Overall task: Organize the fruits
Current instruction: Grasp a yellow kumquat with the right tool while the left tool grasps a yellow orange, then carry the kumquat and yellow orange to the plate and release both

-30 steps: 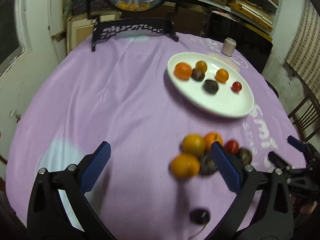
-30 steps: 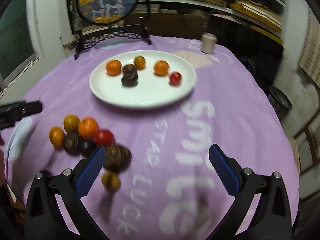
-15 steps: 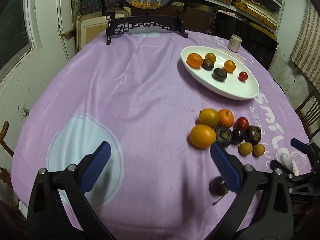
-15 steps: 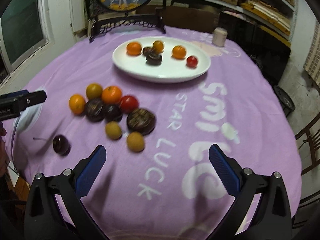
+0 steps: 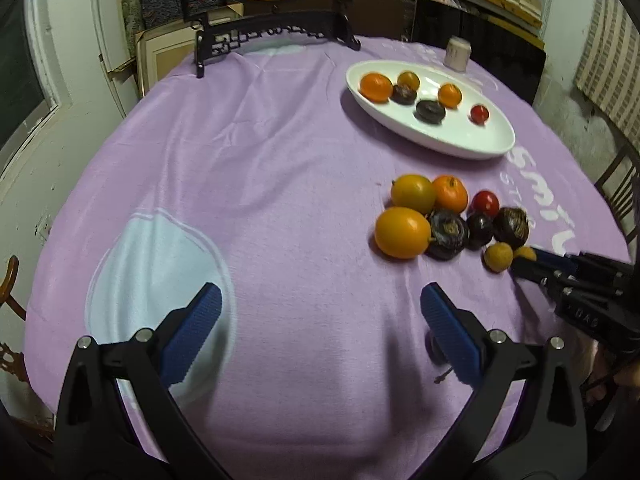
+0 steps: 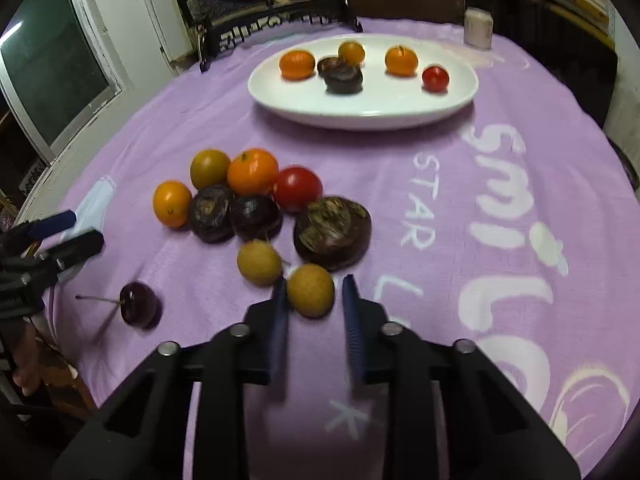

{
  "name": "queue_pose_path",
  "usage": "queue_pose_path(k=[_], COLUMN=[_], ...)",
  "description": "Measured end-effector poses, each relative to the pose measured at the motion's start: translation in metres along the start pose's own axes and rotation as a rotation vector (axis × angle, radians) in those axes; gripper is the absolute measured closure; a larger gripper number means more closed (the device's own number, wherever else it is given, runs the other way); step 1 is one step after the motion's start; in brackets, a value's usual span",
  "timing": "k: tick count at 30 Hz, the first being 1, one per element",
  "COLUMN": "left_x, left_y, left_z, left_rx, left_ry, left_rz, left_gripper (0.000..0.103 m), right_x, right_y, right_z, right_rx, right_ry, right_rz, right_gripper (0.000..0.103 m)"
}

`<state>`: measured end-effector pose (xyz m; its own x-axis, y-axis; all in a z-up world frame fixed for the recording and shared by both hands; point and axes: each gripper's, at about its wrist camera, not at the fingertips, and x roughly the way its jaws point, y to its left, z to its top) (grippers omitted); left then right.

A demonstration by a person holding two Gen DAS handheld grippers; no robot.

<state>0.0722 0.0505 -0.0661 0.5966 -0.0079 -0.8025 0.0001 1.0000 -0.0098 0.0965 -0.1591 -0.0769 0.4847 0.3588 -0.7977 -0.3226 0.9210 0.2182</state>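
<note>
A white plate [image 5: 460,140] [image 6: 360,108] at the back of the purple table holds several small fruits. In front of it lies a pile of fruit [image 5: 436,216] [image 6: 256,196]: oranges, a red tomato and dark ones. My right gripper [image 6: 314,294] [image 5: 532,260] is closing its jaws around a small yellow-brown fruit [image 6: 310,290] at the pile's near edge, and the pads are at its sides. A second such fruit [image 6: 258,262] lies beside it. A dark cherry [image 6: 138,304] sits apart on the left. My left gripper [image 5: 320,308] [image 6: 60,232] hangs open over bare cloth, holding nothing.
A dark carved stand with a round painted screen [image 5: 276,32] stands at the table's far edge. A small pale jar [image 5: 457,54] [image 6: 478,28] sits behind the plate. A wooden chair [image 5: 620,184] is at the right. The purple cloth [image 6: 500,200] carries white lettering.
My right gripper's jaws went from wide apart to narrow around the small yellow-brown fruit as it came down onto the pile. My left gripper sank a little and stayed open.
</note>
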Motion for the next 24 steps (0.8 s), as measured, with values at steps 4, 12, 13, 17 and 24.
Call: queue_pose_path(k=[4,12,13,17,24], left_x=[0.021,0.059,0.059,0.06,0.043], left_y=[-0.017,-0.042,-0.045,-0.051,-0.047], left_z=[0.003,0.019,0.021,0.03,0.027], left_rx=[0.064,0.087,0.095,0.106,0.072], left_ry=[0.033,0.069,0.055,0.03,0.007], left_rz=[0.021,-0.019,-0.027,-0.075,-0.125], left_gripper=[0.002,0.013,0.021,0.063,0.064], right_x=[-0.013,-0.039,-0.041,-0.043,-0.045], right_y=[-0.005,-0.027,-0.028,-0.029,-0.027], right_z=[-0.007,-0.017,-0.017,-0.018,-0.016], right_rx=[0.031,0.084,0.09,0.102,0.1], right_ry=[-0.004,-0.039,-0.04,-0.045,-0.052], right_rz=[0.015,0.019,0.022,0.028,0.042], right_gripper=[0.079,0.079,0.079,0.079,0.079])
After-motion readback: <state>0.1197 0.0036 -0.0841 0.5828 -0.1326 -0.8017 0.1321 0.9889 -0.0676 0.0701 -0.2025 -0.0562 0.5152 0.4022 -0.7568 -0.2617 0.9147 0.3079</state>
